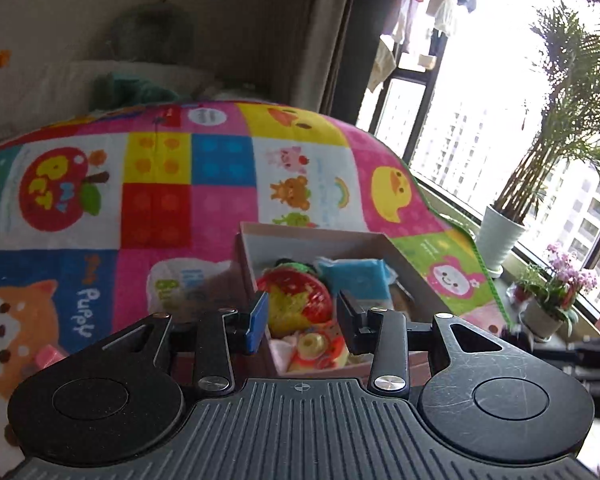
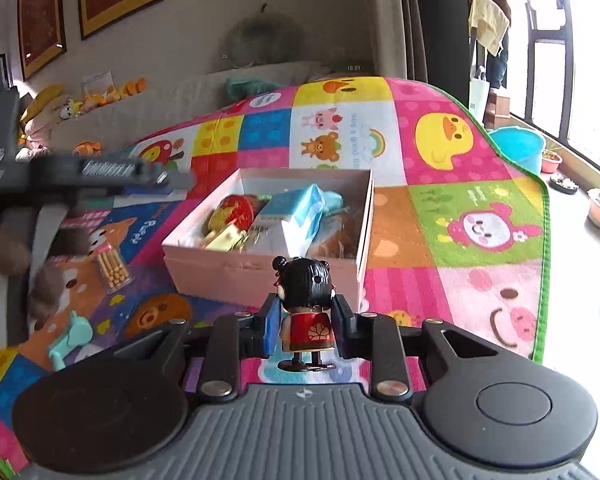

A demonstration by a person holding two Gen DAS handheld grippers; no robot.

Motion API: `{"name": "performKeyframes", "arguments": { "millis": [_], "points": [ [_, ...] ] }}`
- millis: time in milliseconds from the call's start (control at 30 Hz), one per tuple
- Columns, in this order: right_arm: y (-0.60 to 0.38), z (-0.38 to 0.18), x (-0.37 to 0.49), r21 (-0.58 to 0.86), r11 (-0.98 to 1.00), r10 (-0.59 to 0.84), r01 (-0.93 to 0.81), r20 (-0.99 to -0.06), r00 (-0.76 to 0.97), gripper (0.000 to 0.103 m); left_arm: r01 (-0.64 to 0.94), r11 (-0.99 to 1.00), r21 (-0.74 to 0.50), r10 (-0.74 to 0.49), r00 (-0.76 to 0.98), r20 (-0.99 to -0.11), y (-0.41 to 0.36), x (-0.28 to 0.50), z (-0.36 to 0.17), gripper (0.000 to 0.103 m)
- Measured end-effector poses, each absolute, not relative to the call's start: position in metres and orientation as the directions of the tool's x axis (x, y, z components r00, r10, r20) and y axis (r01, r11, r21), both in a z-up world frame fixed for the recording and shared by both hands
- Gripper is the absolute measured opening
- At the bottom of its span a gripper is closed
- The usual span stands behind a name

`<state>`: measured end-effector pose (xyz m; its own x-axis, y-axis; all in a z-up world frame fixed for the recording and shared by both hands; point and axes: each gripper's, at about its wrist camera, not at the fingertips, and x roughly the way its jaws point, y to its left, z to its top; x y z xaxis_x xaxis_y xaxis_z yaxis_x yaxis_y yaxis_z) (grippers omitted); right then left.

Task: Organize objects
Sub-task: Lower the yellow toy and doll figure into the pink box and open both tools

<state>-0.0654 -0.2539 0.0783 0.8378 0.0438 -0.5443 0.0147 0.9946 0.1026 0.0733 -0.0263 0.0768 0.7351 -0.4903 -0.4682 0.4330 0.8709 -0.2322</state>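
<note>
Nearest the right wrist camera stands a small doll figure (image 2: 305,312) with black hair buns and a red dress, upright on the play mat (image 2: 460,152), with the right claw (image 2: 305,330) closed around its body, one pad against each side. Just beyond the doll sits an open pink box (image 2: 228,268), roughly mid-mat, holding a red round toy (image 2: 236,208), a blue packet (image 2: 300,204) and other small items too jumbled to name. Left of the box, towards the mat's near left corner, lie a clear packet of yellow sticks (image 2: 112,266) and a mint-green handled toy (image 2: 70,338).

From the left wrist camera, the left claw (image 1: 302,320) hovers over the near end of the same box (image 1: 260,248), jaws spread and holding nothing, its blue pad (image 1: 258,320) beside the box's left wall. Beyond the mat's right edge, a potted palm (image 1: 500,236) stands by the window.
</note>
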Motion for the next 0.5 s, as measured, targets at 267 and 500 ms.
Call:
{"name": "performKeyframes", "arguments": {
  "millis": [267,500],
  "points": [
    [-0.268,0.117,0.081,0.037,0.998,-0.013,0.041,-0.566,0.824,0.027,0.314,0.907,-0.279,-0.416,0.763,-0.494,0.053,0.042,0.045,0.042],
    [-0.272,0.105,0.138,-0.002,0.989,-0.113,0.146,-0.642,0.758,0.052,0.115,0.926,-0.359,-0.303,0.792,-0.53,0.127,0.043,0.026,0.041]
  ]
}}
